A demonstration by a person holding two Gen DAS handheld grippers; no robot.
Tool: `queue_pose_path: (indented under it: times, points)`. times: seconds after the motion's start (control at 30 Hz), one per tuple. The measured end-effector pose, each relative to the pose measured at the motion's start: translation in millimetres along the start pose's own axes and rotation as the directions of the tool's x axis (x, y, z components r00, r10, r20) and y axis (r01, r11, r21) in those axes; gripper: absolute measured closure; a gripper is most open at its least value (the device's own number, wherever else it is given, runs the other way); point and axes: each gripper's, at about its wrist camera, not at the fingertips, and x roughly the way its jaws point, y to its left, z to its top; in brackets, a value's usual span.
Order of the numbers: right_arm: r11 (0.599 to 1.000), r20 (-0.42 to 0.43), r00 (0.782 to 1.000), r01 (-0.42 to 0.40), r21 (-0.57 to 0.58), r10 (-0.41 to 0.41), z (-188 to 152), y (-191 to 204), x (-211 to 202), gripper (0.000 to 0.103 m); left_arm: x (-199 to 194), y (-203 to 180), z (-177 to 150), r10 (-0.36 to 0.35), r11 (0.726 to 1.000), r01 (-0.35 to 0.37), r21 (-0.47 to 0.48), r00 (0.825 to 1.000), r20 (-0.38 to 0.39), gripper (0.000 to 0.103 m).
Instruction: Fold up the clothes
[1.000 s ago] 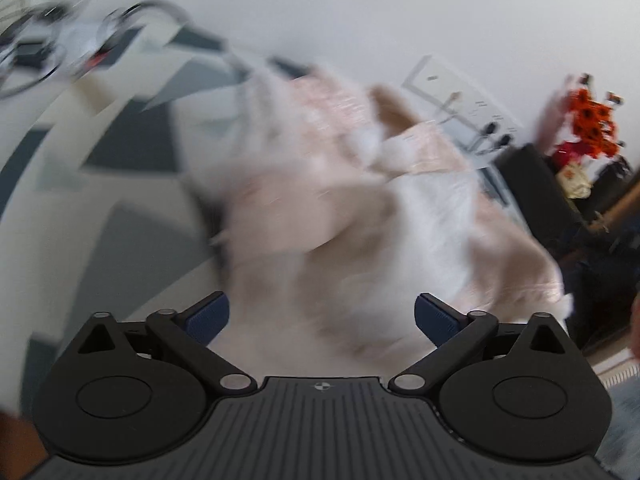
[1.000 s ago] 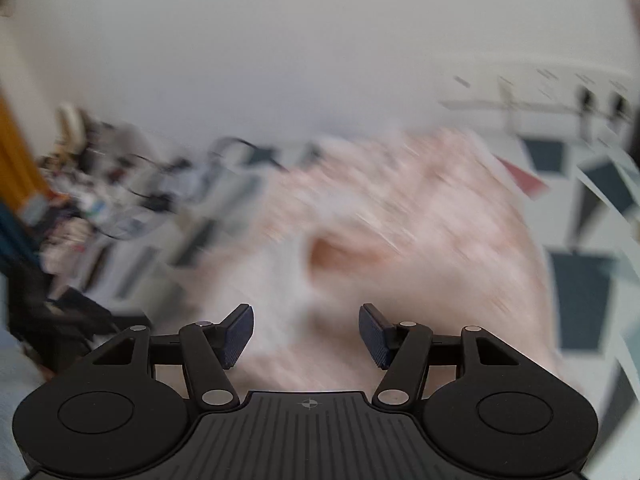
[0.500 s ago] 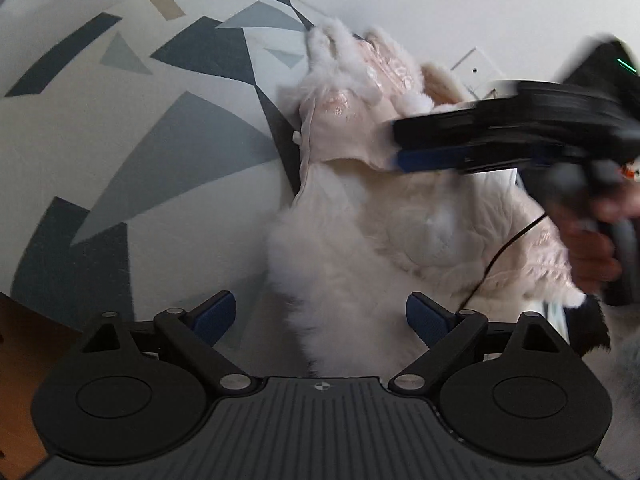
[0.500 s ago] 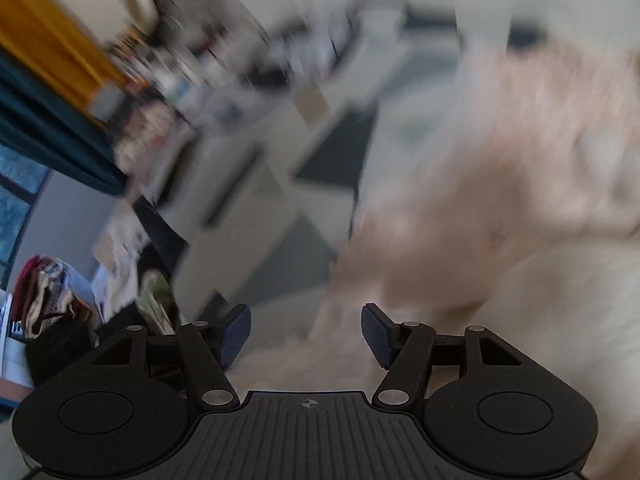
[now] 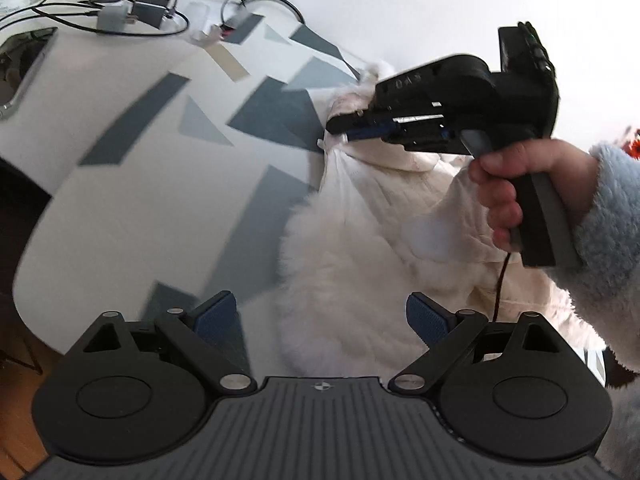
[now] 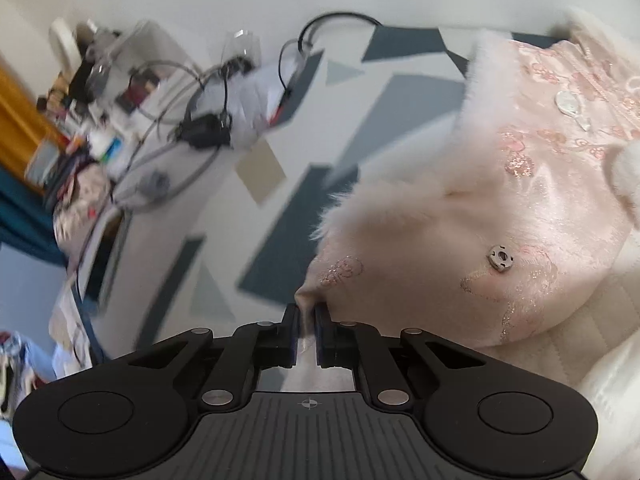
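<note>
Closing, the jaws of the right gripper (image 6: 306, 330) have a corner of the pink fur-trimmed jacket (image 6: 520, 208) between their pads, the cloth pinched into a thin fold. Wide apart stand the jaws of the left gripper (image 5: 320, 318), nothing between them; the jacket's white furry lining (image 5: 344, 280) lies just ahead, between the two pads and beyond.

To the left of both sets of jaws the patterned table cover (image 5: 160, 184) is bare up to its curved near edge, giving free room to draw cloth that way. Far ahead, cables and small devices (image 5: 132, 16) crowd the back of the table. A hand (image 5: 516, 184) in a fluffy blue sleeve (image 5: 604, 240) holds the right gripper above the jacket.

Half a second ago the right jaws were wide and short of the cloth; the left view has dropped nearer the fur.
</note>
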Motion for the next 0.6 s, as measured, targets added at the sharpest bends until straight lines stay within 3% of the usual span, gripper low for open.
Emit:
queue_pose_path:
  times: [0.1, 0.17, 0.23, 0.33, 0.47, 0.6]
  points:
    - [0.999, -0.014, 1.0, -0.01, 0.036, 0.011, 11, 6, 10, 0.075, 2, 9, 6, -0.015, 1.0, 0.015, -0.015, 1.0, -0.01, 0.009]
    - [0.996, 0.001, 0.998, -0.059, 0.069, 0.059, 13, 6, 2, 0.051, 3, 11, 11, -0.025, 1.0, 0.025, -0.015, 1.0, -0.017, 0.009]
    - [0.992, 0.065, 0.993, -0.106, 0.074, 0.102, 12, 1, -23, 0.051, 5, 12, 15, -0.036, 0.999, 0.035, -0.01, 0.999, -0.024, 0.009]
    - [0.987, 0.194, 0.977, -0.116, 0.114, 0.092, 7, -25, -81, 0.049, 5, 5, 23, -0.055, 0.998, 0.055, 0.031, 0.998, -0.028, 0.009]
    - [0.976, 0.368, 0.928, -0.031, 0.214, -0.052, -16, -71, -158, 0.049, 13, -21, 33, -0.041, 0.987, 0.049, 0.15, 0.998, -0.058, 0.008]
    - [0.962, 0.404, 0.888, 0.127, 0.24, -0.218, -56, -99, -204, 0.045, 31, -57, 36, -0.073, 0.954, 0.101, 0.284, 0.992, -0.106, 0.008]
